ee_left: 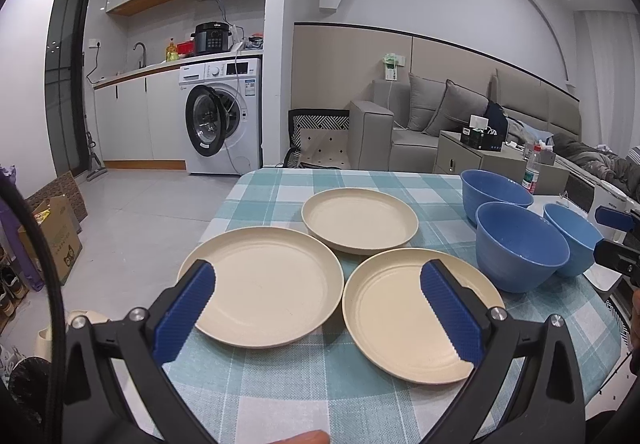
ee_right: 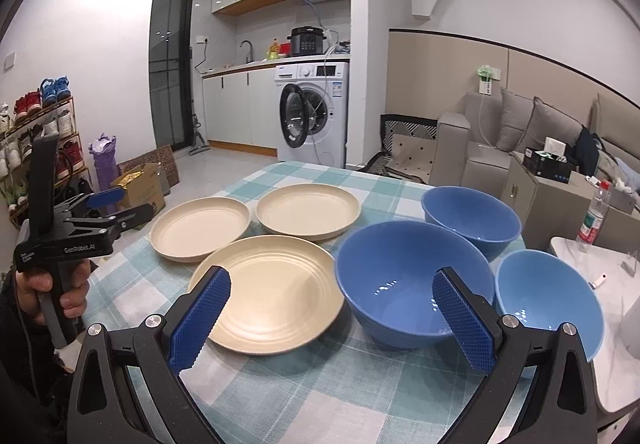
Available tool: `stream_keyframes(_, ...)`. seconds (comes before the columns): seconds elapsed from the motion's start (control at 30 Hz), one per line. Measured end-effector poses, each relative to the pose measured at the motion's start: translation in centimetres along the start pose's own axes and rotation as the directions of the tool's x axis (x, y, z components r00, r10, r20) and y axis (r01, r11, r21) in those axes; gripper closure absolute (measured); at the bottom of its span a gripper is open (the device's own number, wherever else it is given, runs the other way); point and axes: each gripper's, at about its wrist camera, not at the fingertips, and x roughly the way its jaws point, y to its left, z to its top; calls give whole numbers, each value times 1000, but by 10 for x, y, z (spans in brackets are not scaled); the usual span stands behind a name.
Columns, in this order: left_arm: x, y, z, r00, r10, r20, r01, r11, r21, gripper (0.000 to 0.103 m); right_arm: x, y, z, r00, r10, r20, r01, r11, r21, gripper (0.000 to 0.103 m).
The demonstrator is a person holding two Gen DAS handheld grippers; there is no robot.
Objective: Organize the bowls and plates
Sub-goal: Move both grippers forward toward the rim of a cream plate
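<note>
Cream plates numbered three, lying ahead of the left gripper, fingers spread wide and empty. Three blue bowls sat beyond the right gripper, likewise wide, nothing held.

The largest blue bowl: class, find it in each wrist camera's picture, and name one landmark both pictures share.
Left wrist view: the largest blue bowl sits right of centre, beyond the left gripper, between two smaller bowls.
Right wrist view: the same bowl sits at centre, right of the nearest cream plate.
Shared landmark: the washing machine with its door open.
</note>
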Motion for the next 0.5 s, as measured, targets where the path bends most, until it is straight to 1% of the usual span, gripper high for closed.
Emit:
stream_keyframes(0.13, 2, 1, 10, 1000, 8, -22, -8, 1000, -1, 0, 8, 5, 15, 1000, 15, -24, -16, 1000, -7, 0)
stream_keyframes(0.23, 4, 2, 18, 1000, 14, -23, -14, 1000, -2, 0, 16, 6, 28, 999, 17, -40, -18, 1000, 0, 0)
stream_keyframes(0.5, 14, 11, 37, 999, 30, -38, -30, 999, -10, 0, 38, -5, 54, 997, 15, -79, -11, 999, 43, 0)
